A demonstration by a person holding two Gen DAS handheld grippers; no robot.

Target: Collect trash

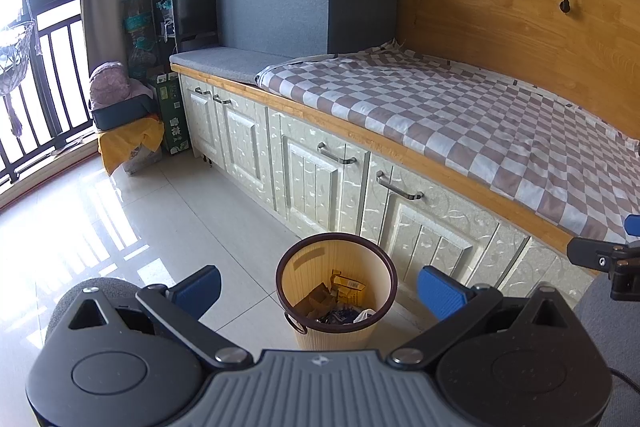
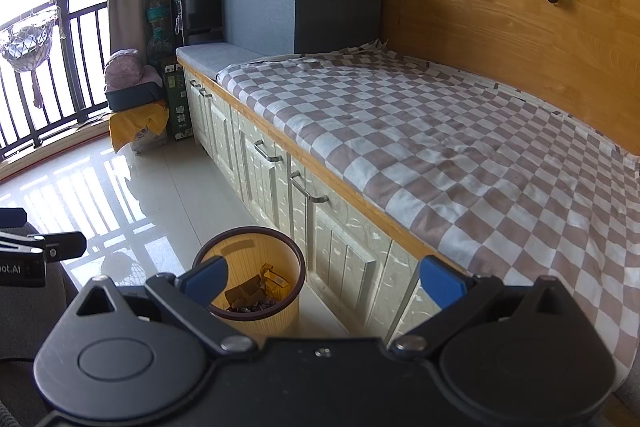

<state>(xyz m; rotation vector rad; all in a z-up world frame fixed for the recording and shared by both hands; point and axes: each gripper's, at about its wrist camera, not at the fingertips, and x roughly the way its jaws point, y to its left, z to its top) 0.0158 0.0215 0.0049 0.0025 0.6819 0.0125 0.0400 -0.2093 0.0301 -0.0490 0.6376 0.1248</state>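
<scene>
Both claws, left (image 1: 319, 291) and right (image 2: 323, 286), spread wide, empty; bin (image 1: 362, 333) contents indistinct.

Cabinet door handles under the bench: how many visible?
4. Left wrist view: two close together at the far end, one midway, one nearest the bin. More may be hidden.
</scene>
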